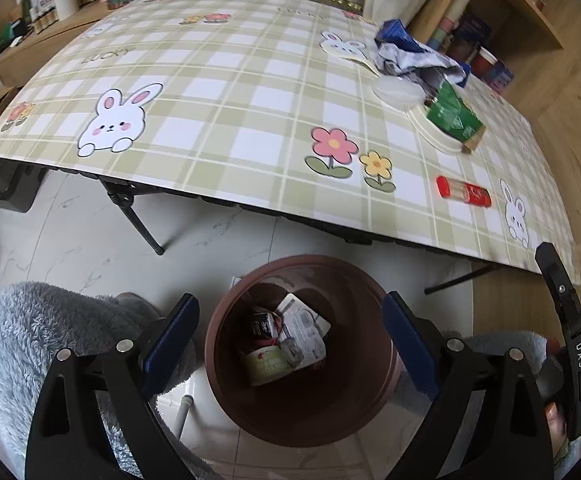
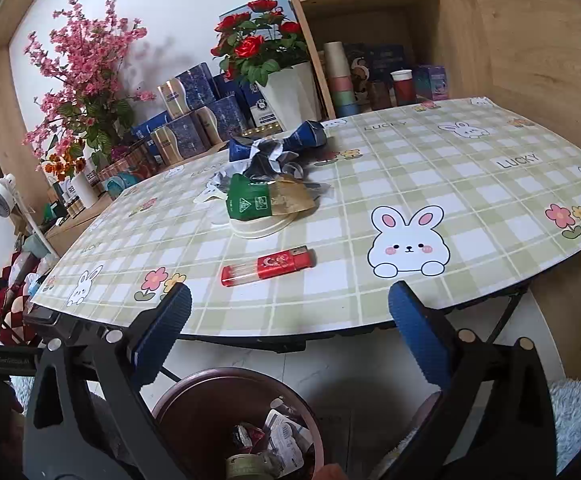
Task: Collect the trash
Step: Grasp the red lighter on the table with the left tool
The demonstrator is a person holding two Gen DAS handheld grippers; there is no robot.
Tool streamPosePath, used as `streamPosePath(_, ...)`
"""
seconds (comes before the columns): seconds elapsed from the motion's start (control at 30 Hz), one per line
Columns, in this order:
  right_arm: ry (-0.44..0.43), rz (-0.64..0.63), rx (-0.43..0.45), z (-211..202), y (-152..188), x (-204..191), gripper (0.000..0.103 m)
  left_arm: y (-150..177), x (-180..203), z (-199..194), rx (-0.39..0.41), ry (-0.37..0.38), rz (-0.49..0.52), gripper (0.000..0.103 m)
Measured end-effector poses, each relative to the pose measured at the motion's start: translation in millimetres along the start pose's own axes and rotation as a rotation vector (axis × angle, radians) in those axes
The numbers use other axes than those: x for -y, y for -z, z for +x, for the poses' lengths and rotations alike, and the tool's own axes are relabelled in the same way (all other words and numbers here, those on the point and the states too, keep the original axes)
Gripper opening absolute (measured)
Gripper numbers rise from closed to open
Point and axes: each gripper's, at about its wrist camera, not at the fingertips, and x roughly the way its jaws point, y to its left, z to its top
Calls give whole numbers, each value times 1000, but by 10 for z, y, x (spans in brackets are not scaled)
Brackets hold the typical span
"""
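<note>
A brown trash bin [image 1: 302, 400] stands on the floor by the table, with several wrappers and a cup inside; it also shows in the right wrist view [image 2: 194, 412]. My left gripper [image 1: 290, 320] is open and empty above the bin. My right gripper [image 2: 290, 312] is open and empty at the table's near edge. On the checked tablecloth [image 2: 410, 168] lie a red toothpick tube [image 2: 268, 266] [image 1: 463, 191], a green and brown packet [image 2: 268, 200] [image 1: 454, 114] on a cream lid [image 2: 260, 226], and crumpled blue and silver packaging [image 2: 274, 148] [image 1: 410, 50].
Flower pots [image 2: 290, 92], boxes and cups [image 2: 340, 80] stand on shelves behind the table. A wooden cabinet [image 2: 530, 40] rises at the right. Fluffy grey fabric [image 1: 42, 328] lies beside the bin. Black folding table legs [image 1: 134, 216] stand on the tiled floor.
</note>
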Motion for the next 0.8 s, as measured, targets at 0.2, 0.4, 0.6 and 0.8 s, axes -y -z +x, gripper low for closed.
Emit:
streamPosePath(0.2,43,24,29,-54,-31,47,97,-109,336,-101,65,59,201,88)
streamPosePath(0.4,51,70,44,-182,-204,156,97,-419,750,-95,133,148,394,79)
streamPosePath(0.6,-35,144,103,-463,-571,368,97,-611,1333,343,69,157,601,68)
streamPosePath(0.8,-6,184,42,-515,-683,538,97,-672,1692,696,30,120,756,63)
